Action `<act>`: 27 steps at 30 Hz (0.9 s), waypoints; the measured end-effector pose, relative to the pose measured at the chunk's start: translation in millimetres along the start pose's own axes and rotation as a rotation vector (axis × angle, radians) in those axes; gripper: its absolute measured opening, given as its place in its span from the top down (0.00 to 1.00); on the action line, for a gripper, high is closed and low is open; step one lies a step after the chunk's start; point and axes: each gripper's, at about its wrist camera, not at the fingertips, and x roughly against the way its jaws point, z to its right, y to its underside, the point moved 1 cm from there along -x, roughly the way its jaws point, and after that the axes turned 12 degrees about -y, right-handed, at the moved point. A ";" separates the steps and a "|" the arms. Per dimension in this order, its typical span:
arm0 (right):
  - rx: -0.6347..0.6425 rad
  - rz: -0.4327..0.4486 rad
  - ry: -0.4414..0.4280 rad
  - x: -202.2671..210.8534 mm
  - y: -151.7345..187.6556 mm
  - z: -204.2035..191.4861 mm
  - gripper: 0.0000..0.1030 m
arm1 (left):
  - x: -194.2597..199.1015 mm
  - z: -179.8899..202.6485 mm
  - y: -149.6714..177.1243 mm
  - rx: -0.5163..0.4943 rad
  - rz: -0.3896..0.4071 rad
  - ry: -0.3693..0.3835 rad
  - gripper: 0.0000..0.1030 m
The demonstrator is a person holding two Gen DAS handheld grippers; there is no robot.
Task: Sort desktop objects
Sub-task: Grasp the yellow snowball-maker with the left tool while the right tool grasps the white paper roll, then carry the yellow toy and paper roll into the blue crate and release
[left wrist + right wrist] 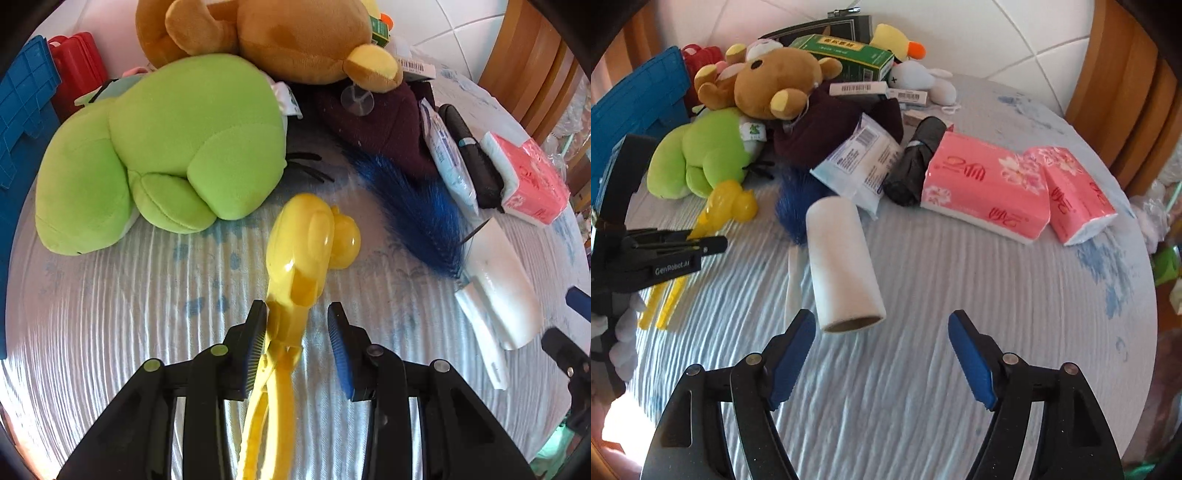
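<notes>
Jaws of the left gripper (296,308) stand partly open astride the handle of the yellow duck-shaped tongs (306,240). One pad lies against the plastic and the other stands just apart from it, so I judge this a straddle before a pinch, not yet a grip. The tongs lie on the ribbed tablecloth (960,295) with the duck head at 12 o'clock from the fingertips. Taking them at the narrow handle makes sense, since the bulbous head would not fit between the pads.

The right gripper (881,315) is well open and holds nothing. A white roll (842,258) on a cardboard core lies just beyond its tips at 11 o'clock, probably the next thing it could take.

Further out in the left view, a green plush (166,147) sits at 10 o'clock and a brown bear plush (295,37) at 12. In the right view, two pink tissue packs (986,192) lie at 1 o'clock, beside a wipes pack (860,162). A blue crate (22,122) at 9 o'clock in the left view looks like a likely bin for sorting.

"GenRobot.AI" reads on the left gripper's body in the right view. The tissue packs carry red characters and several boxes show barcodes, none legible.
</notes>
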 end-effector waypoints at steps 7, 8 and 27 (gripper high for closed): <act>-0.010 -0.057 -0.024 -34.3 -29.4 -2.6 0.31 | -18.1 25.9 -0.9 -0.016 -0.043 -0.031 0.63; -0.011 -0.067 -0.025 -39.6 -32.8 -2.4 0.34 | -22.3 27.3 -2.4 -0.014 -0.055 -0.033 0.63; -0.008 0.036 -0.055 -15.0 -58.0 -23.7 0.56 | 54.6 15.7 -5.8 0.035 0.178 -0.036 0.73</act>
